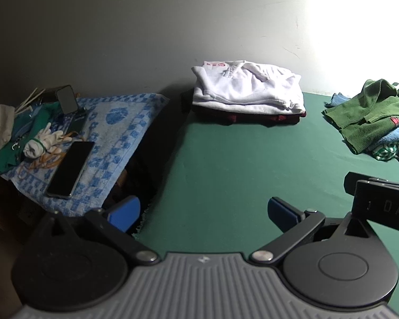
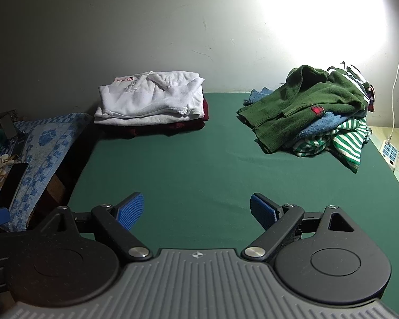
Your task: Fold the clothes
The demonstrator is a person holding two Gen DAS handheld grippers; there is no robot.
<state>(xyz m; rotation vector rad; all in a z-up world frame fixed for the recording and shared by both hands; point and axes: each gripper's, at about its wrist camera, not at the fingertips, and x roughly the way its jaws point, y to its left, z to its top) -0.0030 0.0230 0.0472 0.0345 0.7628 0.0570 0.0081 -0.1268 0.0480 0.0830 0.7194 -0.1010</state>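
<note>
From your left wrist camera, your left tongs (image 1: 203, 212) hang released, blue pads spread wide with nothing between them, above the near left edge of the green worktop (image 1: 226, 164). At the far side against the wall sits the folded stack (image 1: 248, 90): a white garment on top, a dark red one under it. To the right lies the unfolded pile (image 1: 372, 117), with a green fleece on top and blue and green-striped cloth beneath (its right part runs out of the frame). A piece of your right tongs shows at the right edge. Left of the worktop, a blue patterned towel (image 1: 119, 138) carries a dark phone (image 1: 70, 168) lying flat, a pair of white gloves (image 1: 44, 143) just beside it, and a second phone (image 1: 66, 98) propped upright further back.

From your right wrist camera, your right tongs (image 2: 196, 211) are likewise released and empty, held over the near middle of the worktop (image 2: 199, 159). The folded stack (image 2: 151, 98) is at far left by the wall, the unfolded pile (image 2: 319, 111) at far right, well apart from it, with bare green cloth between. Off the worktop's right edge a power strip (image 2: 389, 152) lies with a white cable (image 2: 397, 66) running up the wall. The blue towel (image 2: 40, 143) and the flat phone (image 2: 12, 186) show at left.
</note>
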